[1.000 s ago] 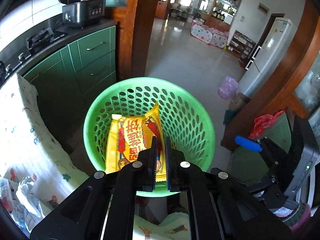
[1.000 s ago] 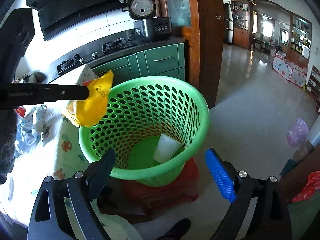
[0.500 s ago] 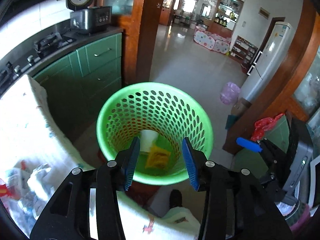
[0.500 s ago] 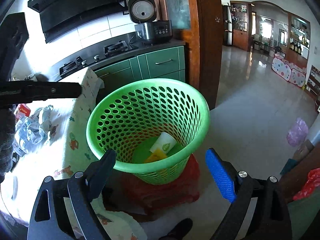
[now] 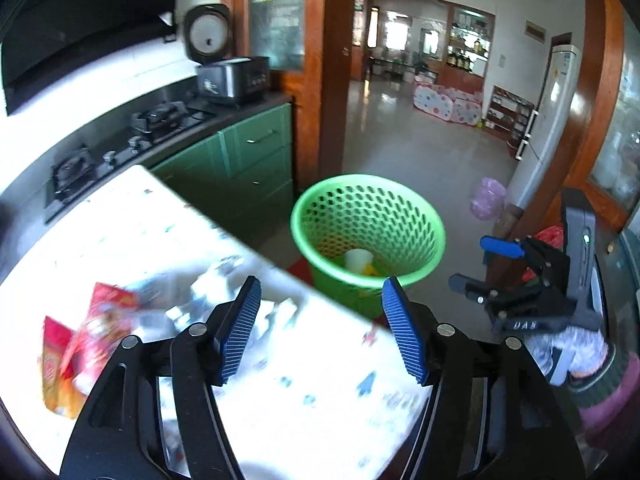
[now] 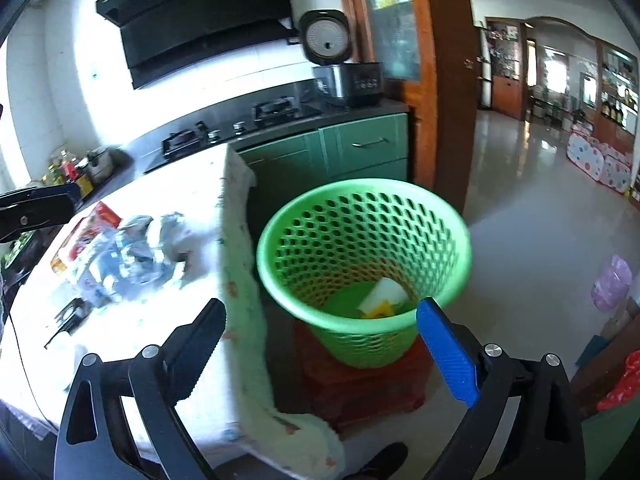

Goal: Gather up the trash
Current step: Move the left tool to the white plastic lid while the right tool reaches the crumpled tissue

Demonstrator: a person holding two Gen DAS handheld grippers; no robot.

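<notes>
Both tools share one build. The left gripper [image 5: 320,328] has two matte black arms with long cut-out slots, round silver screw heads at the joints, and ribbed blue pads on the inner faces of its fingers [image 5: 402,332]. The right gripper [image 6: 320,340] has the same black arms and silver screws; one blue ribbed pad faces the lens, the other finger shows a black toothed edge. Its body carries white lettering, a blue-tipped finger and a small green light. Behind it sits a dark and pinkish cuff.

Left gripper [image 5: 320,328] and right gripper [image 6: 320,344] apparently empty, jaws opening.
</notes>
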